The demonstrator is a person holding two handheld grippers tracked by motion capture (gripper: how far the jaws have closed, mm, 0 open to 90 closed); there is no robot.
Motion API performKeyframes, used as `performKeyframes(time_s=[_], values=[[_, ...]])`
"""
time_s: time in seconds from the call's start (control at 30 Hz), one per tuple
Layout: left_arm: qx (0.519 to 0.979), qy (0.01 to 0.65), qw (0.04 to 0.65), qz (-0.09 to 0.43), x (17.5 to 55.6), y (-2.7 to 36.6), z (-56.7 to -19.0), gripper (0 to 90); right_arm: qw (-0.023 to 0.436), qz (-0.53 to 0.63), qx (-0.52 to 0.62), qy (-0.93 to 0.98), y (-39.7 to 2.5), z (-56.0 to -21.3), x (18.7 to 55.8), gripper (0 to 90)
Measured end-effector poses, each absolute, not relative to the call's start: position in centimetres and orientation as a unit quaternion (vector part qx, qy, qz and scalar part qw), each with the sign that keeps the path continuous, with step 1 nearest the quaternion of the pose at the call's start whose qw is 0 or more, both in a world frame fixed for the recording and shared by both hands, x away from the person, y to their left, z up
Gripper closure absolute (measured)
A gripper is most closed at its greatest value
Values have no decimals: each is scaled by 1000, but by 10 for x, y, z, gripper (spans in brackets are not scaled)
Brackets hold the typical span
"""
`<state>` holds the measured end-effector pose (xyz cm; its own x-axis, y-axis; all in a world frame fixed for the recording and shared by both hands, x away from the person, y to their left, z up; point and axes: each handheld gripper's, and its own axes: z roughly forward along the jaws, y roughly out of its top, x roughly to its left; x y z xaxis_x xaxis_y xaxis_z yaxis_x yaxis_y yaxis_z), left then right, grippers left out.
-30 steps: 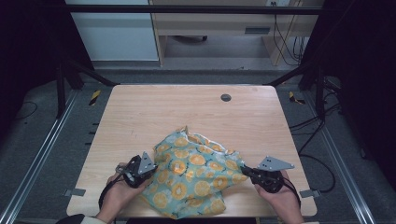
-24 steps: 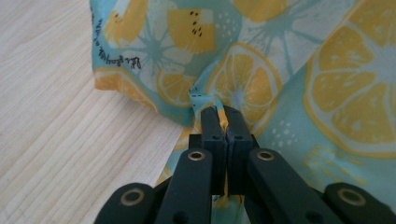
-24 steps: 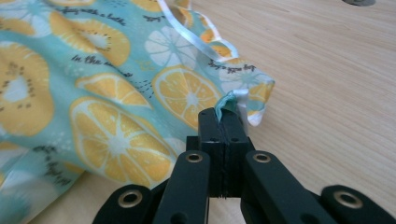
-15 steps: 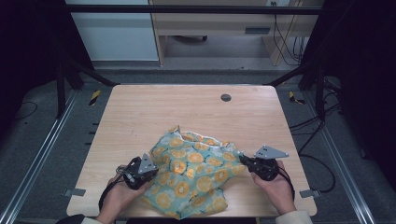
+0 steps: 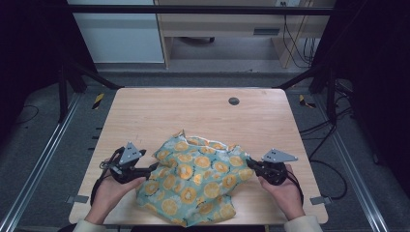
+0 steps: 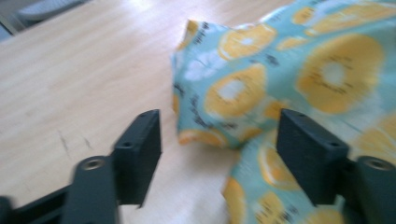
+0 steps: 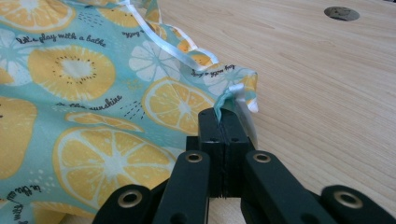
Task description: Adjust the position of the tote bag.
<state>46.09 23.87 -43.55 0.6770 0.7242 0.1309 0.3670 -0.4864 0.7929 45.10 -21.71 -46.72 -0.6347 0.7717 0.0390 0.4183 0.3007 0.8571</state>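
A teal cloth printed with orange slices [image 5: 198, 181] lies crumpled on the near half of the wooden table [image 5: 203, 116]. My left gripper [image 5: 153, 167] sits at the cloth's left edge, open; in the left gripper view its jaws stand wide apart around a folded corner of the cloth [image 6: 219, 93], not touching it. My right gripper [image 5: 250, 165] is at the cloth's right edge. Its jaws are shut on a corner of the cloth [image 7: 140, 79] where a white ribbon [image 7: 243, 105] runs along the hem.
A round dark grommet [image 5: 234, 101] is set in the table near the far edge, also seen as the grommet [image 7: 342, 13] at top right in the right gripper view. Metal frame rails [image 5: 38, 164] flank the table. Cables [image 5: 324, 130] trail on the floor at right.
The right gripper has carried its cloth corner outward to the right, spreading the cloth wider. The left gripper has shifted slightly at the cloth's left edge.
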Motion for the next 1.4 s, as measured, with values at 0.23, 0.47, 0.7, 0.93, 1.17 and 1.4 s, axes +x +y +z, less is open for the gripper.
performKeyframes(time_s=[0.23, 0.47, 0.7, 0.93, 1.17, 1.4], values=[[853, 317, 371, 183, 488, 233, -455, 204, 193, 455, 382, 781, -217, -468, 452, 899], [864, 313, 358, 168, 505, 222, -468, 360, 195, 456, 382, 780, -215, -468, 455, 899], [862, 306, 357, 188, 507, 216, -460, 823, 200, 465, 386, 771, -215, -464, 461, 900], [822, 343, 390, 235, 510, 221, -435, 900, 232, 490, 396, 741, -224, -447, 473, 900], [801, 338, 402, 288, 500, 223, -406, 900, 263, 514, 390, 717, -230, -420, 477, 900], [794, 322, 411, 311, 479, 230, -380, 900, 281, 534, 371, 706, -230, -395, 461, 900]])
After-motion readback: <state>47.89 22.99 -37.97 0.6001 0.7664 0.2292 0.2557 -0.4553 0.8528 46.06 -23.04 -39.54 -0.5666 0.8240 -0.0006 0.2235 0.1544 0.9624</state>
